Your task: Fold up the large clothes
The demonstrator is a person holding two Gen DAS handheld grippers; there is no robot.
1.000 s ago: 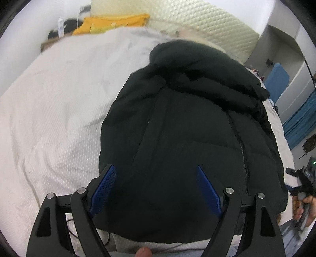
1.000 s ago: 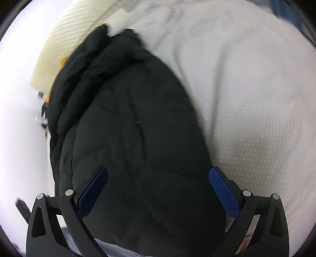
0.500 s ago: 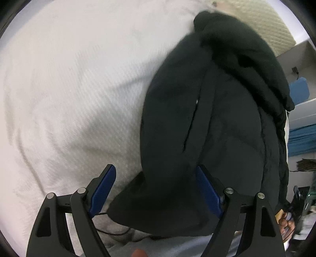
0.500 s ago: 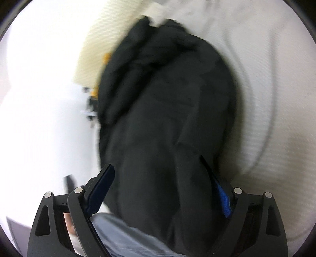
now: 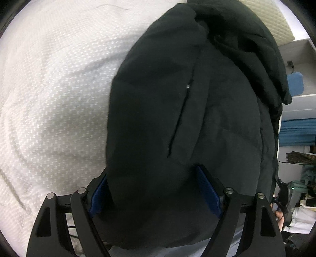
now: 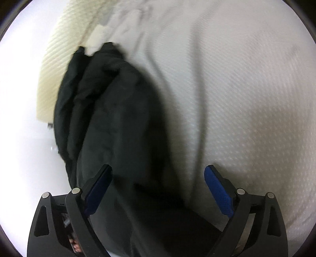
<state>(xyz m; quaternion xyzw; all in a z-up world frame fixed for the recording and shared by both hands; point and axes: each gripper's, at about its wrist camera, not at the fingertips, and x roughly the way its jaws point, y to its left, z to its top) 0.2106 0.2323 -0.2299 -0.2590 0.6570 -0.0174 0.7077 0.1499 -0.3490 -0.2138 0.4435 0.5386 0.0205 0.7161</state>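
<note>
A large black puffer jacket [image 5: 197,118] lies lengthwise on the white textured bed cover [image 5: 49,98], hood end far from me. My left gripper [image 5: 154,189] is open and points steeply down at the jacket's near left corner. The hem bulges between its blue pads [image 5: 207,189] and hides part of the left pad. In the right wrist view the jacket [image 6: 114,128] runs up the left half. My right gripper [image 6: 158,178] straddles its near right edge and its jaws are opening. The left pad is against the dark cloth, while the right pad [image 6: 217,189] is over the bare cover [image 6: 246,98].
A cream quilted headboard [image 5: 276,17] [image 6: 57,65] stands beyond the hood. Right of the bed are a blue chair [image 5: 295,82], blue fabric [image 5: 296,130] and clutter. A person's hand [image 5: 279,216] and light trousers [image 5: 227,251] show at the near edge.
My left gripper sank and swung left onto the jacket's near left corner, which now fills its jaws. The right gripper shifted to the jacket's right edge, and its right pad now hangs over white cover.
</note>
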